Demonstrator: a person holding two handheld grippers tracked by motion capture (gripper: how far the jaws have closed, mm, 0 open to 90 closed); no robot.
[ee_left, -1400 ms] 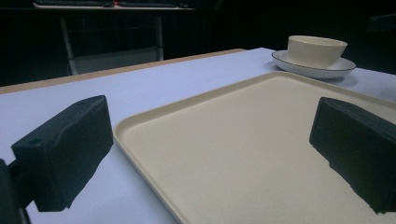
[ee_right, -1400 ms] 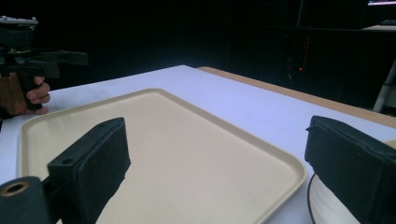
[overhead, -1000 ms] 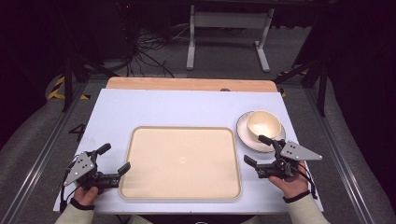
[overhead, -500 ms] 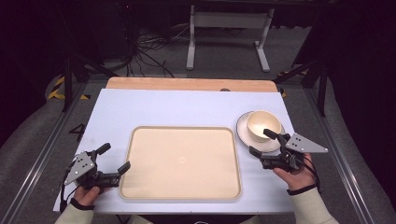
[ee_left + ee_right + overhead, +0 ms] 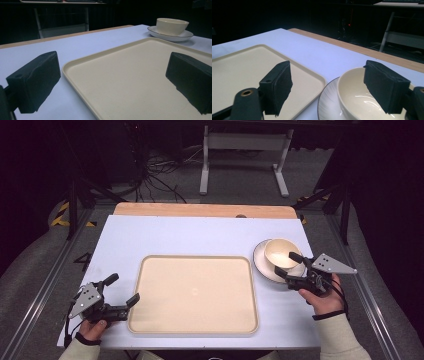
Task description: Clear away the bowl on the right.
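Observation:
A cream bowl (image 5: 278,251) stands on a white plate (image 5: 265,267) at the right of the table. My right gripper (image 5: 285,265) has reached it: one jaw hangs over the bowl's hollow and the other outside its near wall. In the right gripper view the bowl (image 5: 352,100) has its rim between the jaws of the right gripper (image 5: 330,87), and the pads are off it. These jaws have just been closing. My left gripper (image 5: 123,289) rests open at the front left, beside the cream tray (image 5: 195,292). The left gripper (image 5: 115,82) straddles a corner of the tray (image 5: 130,75).
A pale blue table top (image 5: 175,235) carries everything, with a wooden strip (image 5: 200,210) along its far edge. The tray lies in the middle. Behind the table are cables and a metal stand (image 5: 245,150) on the dark floor.
My right gripper has moved away from the person and to the right, up to the bowl, and its jaws stand narrower. The left gripper has kept still.

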